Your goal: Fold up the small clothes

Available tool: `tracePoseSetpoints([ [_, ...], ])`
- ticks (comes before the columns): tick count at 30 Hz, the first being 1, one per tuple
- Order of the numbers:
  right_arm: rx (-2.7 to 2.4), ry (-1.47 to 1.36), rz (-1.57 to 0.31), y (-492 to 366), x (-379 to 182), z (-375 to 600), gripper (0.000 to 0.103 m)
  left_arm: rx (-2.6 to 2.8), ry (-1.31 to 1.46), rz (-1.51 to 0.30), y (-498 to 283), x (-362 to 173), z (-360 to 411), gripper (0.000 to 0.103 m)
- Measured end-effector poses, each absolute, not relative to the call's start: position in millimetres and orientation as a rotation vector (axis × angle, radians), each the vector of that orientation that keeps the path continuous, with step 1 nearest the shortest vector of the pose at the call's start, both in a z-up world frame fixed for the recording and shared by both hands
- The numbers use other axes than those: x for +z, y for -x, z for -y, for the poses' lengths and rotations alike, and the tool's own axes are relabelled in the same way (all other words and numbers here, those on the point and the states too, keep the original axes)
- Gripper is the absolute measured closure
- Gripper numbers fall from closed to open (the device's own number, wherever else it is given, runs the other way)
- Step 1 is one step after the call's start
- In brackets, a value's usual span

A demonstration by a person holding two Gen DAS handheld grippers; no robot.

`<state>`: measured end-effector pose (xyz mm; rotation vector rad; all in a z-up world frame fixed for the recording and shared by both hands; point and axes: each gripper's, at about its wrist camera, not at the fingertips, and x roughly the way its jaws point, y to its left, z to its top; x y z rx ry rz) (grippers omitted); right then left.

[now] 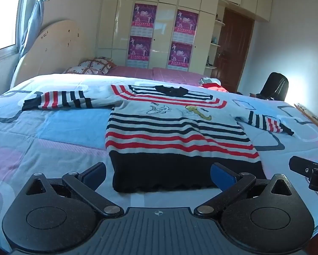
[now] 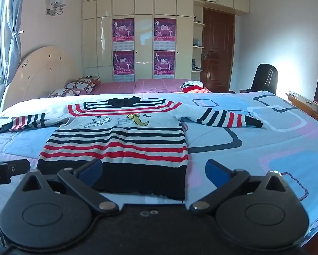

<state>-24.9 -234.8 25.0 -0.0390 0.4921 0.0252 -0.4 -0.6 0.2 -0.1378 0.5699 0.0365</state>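
Note:
A small striped sweater (image 1: 176,131) in red, black and white, with a black hem and cartoon figures on the chest, lies flat on the bed with both sleeves spread out; it also shows in the right wrist view (image 2: 116,142). My left gripper (image 1: 157,175) is open, just in front of the hem's left part. My right gripper (image 2: 154,172) is open at the hem's right corner. The right gripper shows at the left wrist view's right edge (image 1: 307,170).
The bed has a blue, pink and white patterned quilt (image 2: 254,148). Other clothes (image 2: 191,86) lie at the far side on a pink sheet. Pillows (image 2: 78,87) and headboard are at far left. A black chair (image 2: 265,78) and wardrobe stand behind.

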Motion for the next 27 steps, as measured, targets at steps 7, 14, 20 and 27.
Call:
tracePoseSetpoints([
  [7, 0.019, 0.042, -0.491, 25.1, 24.9, 234.5, 0.0, 0.024, 0.145, -0.572, 0.2, -2.3, 1.2, 0.0],
  [14, 0.021, 0.04, -0.491, 25.0, 24.9, 234.1, 0.0, 0.023, 0.134, -0.579, -3.5, -2.4, 1.7, 0.0],
  [20, 0.02, 0.04, -0.489, 25.2, 25.1, 233.4, 0.0, 0.024, 0.134, -0.579, -3.2, -2.0, 2.2, 0.0],
  [27, 0.022, 0.04, -0.487, 25.3, 24.9, 235.6, 0.0, 0.026, 0.131, -0.575, -3.7, -2.8, 2.4, 0.0],
])
